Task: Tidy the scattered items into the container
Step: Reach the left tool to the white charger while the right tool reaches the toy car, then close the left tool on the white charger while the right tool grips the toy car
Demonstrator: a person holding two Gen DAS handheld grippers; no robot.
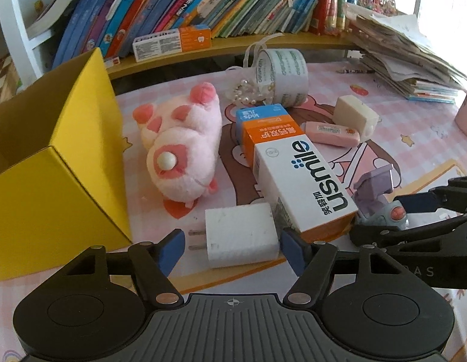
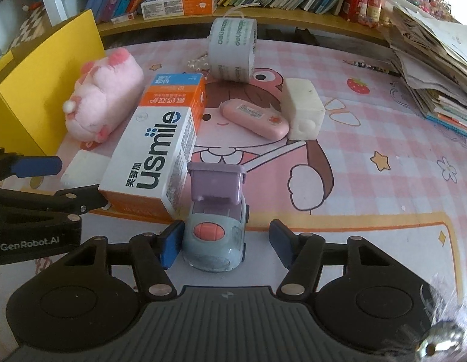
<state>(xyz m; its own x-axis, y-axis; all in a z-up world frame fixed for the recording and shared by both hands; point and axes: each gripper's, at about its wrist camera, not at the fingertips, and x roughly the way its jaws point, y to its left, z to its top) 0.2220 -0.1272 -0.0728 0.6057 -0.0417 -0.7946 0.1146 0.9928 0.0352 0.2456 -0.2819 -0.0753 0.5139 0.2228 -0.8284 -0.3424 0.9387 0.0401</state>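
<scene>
A: Left gripper (image 1: pixel 233 249)?
B: Half open around white charger (image 1: pixel 241 235), right pad touching, left pad clear. Lying beside yellow box (image 1: pixel 57 163).
A: Right gripper (image 2: pixel 226 242)?
B: Half open, straddling toy car (image 2: pixel 215 235); left pad touching, right clear.

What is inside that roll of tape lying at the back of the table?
A string of white pearl beads spills out of the tape roll's open core. How far the beads reach inside is hidden by the roll's wall.

Yellow box (image 1: pixel 67 163) cut off left
</scene>
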